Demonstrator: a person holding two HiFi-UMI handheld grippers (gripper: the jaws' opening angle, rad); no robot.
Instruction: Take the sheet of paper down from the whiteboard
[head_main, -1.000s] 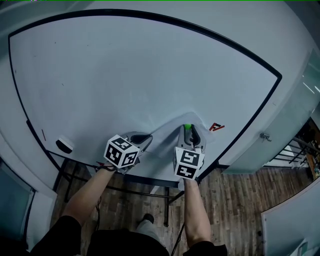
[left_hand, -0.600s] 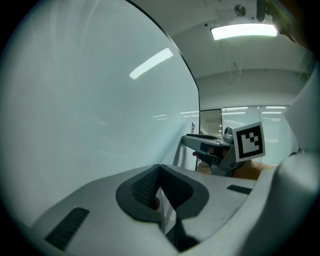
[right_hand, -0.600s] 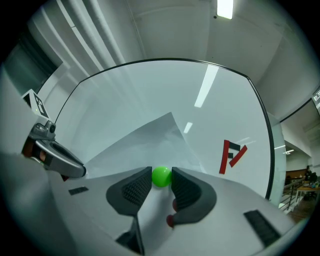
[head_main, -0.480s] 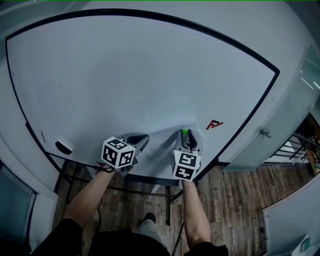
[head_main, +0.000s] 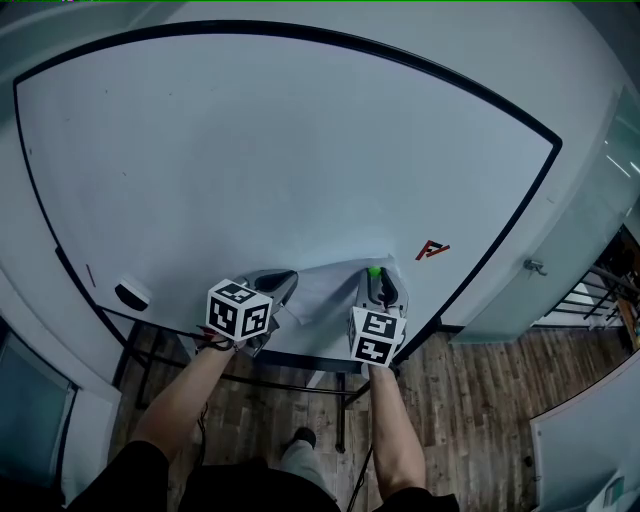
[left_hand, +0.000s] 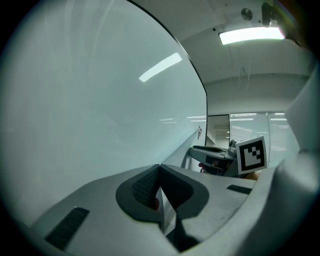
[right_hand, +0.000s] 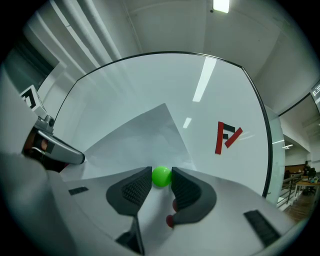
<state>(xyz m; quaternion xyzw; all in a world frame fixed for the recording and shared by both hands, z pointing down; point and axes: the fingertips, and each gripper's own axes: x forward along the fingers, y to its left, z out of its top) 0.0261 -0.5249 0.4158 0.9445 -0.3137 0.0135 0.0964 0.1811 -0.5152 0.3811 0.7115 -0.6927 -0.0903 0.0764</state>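
The white sheet of paper hangs loose low on the whiteboard, between my two grippers. My left gripper is shut on the sheet's left edge; in the left gripper view the thin sheet runs edge-on between the closed pads of the left gripper. My right gripper is shut on a green ball magnet at the sheet's upper right corner. The right gripper view shows the magnet pinched between both pads, with the sheet spreading away behind it.
A red logo is on the board right of the sheet. A black eraser sticks at the board's lower left. Below the board's black frame are stand legs and wooden floor. A glass wall stands at the right.
My right gripper has come down the board with the green magnet, and the sheet's upper right corner has dropped with it. The left gripper keeps its hold in nearly the same spot.
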